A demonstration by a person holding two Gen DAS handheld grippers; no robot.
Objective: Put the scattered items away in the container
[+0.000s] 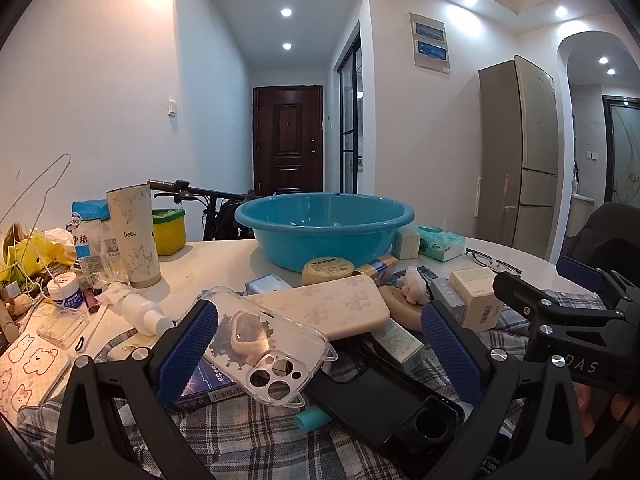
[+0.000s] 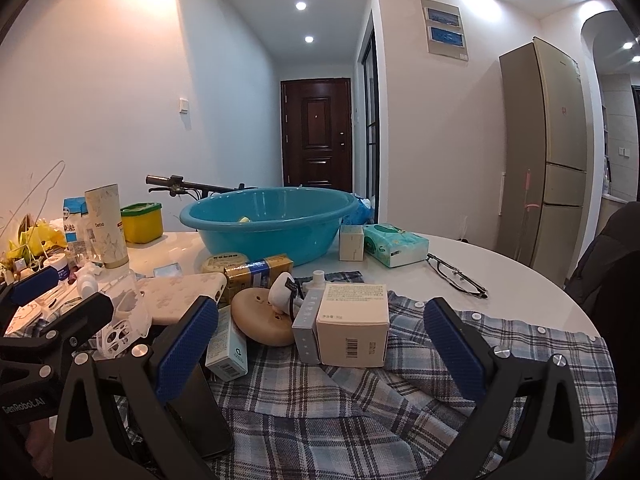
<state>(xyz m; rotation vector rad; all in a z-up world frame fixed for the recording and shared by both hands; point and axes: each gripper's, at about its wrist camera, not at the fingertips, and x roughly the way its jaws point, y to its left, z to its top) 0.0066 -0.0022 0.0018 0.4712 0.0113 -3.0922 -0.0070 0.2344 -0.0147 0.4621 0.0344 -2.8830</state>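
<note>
A blue basin (image 1: 324, 220) (image 2: 268, 220) stands at the back of the white round table, with something small and yellow inside. My left gripper (image 1: 320, 344) is open over a clear phone case (image 1: 264, 344), a pink floral case (image 1: 320, 304) and a black case (image 1: 384, 404); its pads touch none of them. My right gripper (image 2: 320, 344) is open just above a plaid shirt (image 2: 360, 412). A cream box (image 2: 352, 328) and a grey box (image 2: 306, 320) lie just beyond its fingertips. A tan round item (image 2: 260, 316) sits left of them.
A tissue pack (image 2: 396, 244), a small white box (image 2: 351, 242) and glasses (image 2: 456, 276) lie right of the basin. A tall cup (image 1: 134, 236), a yellow tub (image 1: 170, 230), bags and jars crowd the left side. The two grippers are close side by side.
</note>
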